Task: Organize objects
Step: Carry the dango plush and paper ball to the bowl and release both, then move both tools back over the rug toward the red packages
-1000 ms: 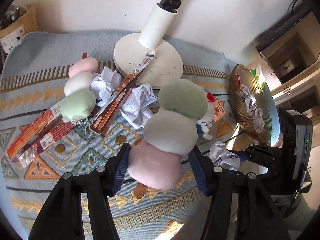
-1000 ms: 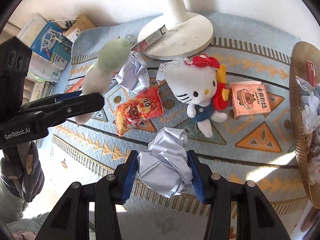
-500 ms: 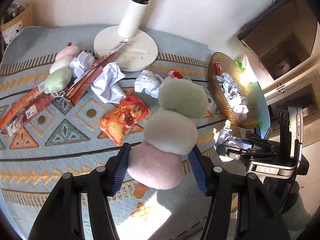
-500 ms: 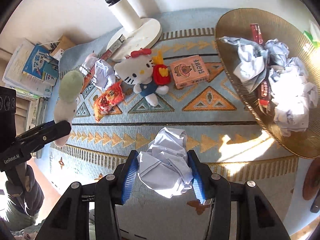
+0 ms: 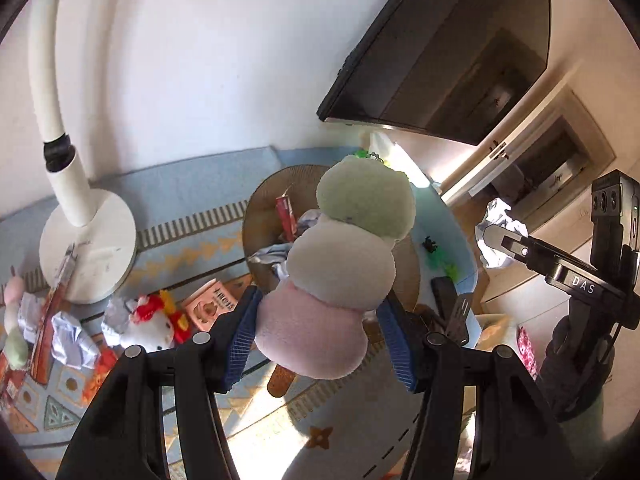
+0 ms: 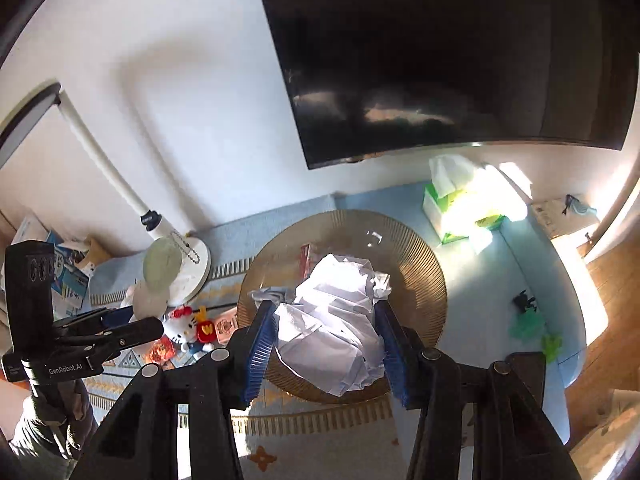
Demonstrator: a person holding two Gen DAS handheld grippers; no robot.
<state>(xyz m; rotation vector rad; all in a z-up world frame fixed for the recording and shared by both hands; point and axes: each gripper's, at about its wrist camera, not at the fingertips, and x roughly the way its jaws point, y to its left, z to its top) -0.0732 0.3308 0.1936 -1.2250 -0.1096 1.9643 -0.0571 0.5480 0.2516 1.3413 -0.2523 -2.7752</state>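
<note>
My left gripper is shut on the pink ball of a three-ball plush skewer with white and green balls above, held in the air in front of the round woven basket. In the right wrist view my right gripper is shut on a crumpled white paper ball, which hangs over the basket. Crumpled papers and a red packet lie in the basket. The left gripper and its plush show at the left of that view.
A white lamp base, a white cat plush, a pink box, paper balls and snack packets lie on the patterned blue rug. A second plush skewer is at far left. A tissue box and dark screen stand behind the basket.
Both grippers rose and swung right toward the basket, each keeping its load. The paper ball moved from over the rug to above the basket. The plush came up in front of the basket.
</note>
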